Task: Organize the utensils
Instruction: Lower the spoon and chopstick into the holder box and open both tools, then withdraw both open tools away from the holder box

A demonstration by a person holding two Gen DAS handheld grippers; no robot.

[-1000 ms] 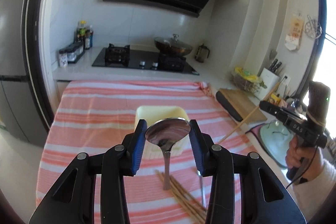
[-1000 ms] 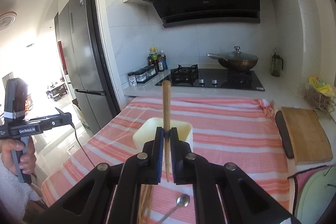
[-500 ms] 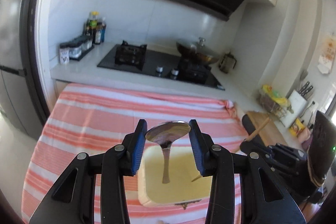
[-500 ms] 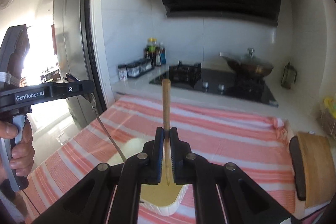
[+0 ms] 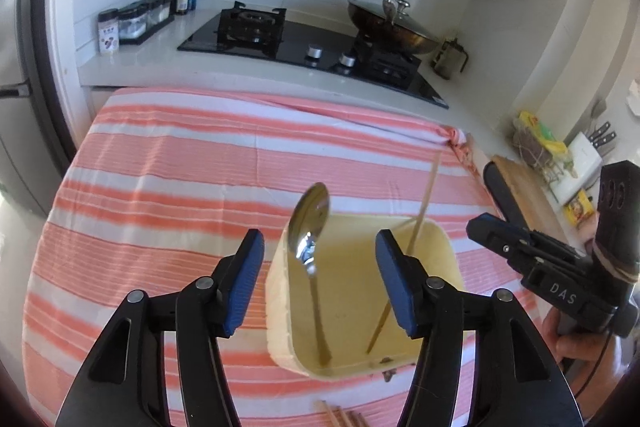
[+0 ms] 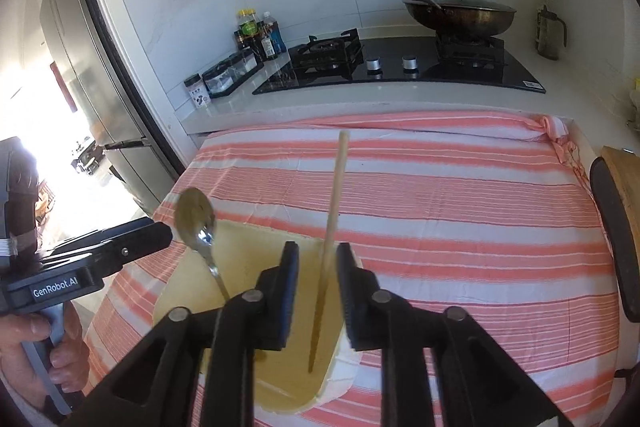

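A cream utensil holder [image 5: 440,251] stands on the striped cloth, seen from above in both views [image 6: 180,291]. A metal spoon [image 5: 310,227] stands in it, bowl up, leaning on the left wall. A wooden chopstick [image 5: 424,211] leans inside it too. My left gripper [image 5: 320,279] is open just above the holder, its pads clear of the spoon. My right gripper [image 6: 318,291] is open over the holder, the chopstick [image 6: 334,203] standing loose between its jaws. The spoon shows at left in the right wrist view [image 6: 196,219].
Several more chopsticks [image 5: 340,417] lie on the cloth in front of the holder. A cutting board [image 5: 528,195] lies at the table's right edge. The hob with a lidded wok [image 5: 392,27] and a rack of jars and bottles [image 5: 152,15] is behind.
Both grippers have opened above the holder. The spoon and the chopstick have dropped out of their grip and now stand inside it.
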